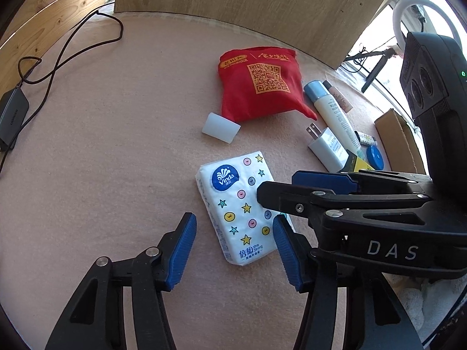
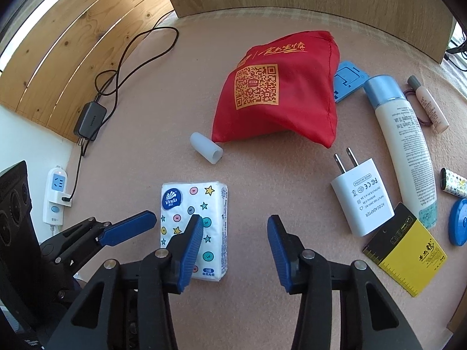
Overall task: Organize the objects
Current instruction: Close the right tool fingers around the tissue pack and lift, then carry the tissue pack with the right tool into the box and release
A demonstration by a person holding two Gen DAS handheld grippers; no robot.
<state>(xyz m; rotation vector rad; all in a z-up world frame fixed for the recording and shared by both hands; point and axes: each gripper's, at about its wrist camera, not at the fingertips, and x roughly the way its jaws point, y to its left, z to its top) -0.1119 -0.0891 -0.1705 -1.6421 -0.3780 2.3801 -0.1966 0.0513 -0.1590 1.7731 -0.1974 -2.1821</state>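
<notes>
Pink mat (image 1: 116, 175); tissue pack (image 1: 239, 204) (unheld)

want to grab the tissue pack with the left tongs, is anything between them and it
Nothing lies between them. The left tongs hang open over the white Vinda tissue pack with stars and dots on the pink felt tabletop. Only the right tongs crowd in, reaching over the pack's right edge.
</notes>
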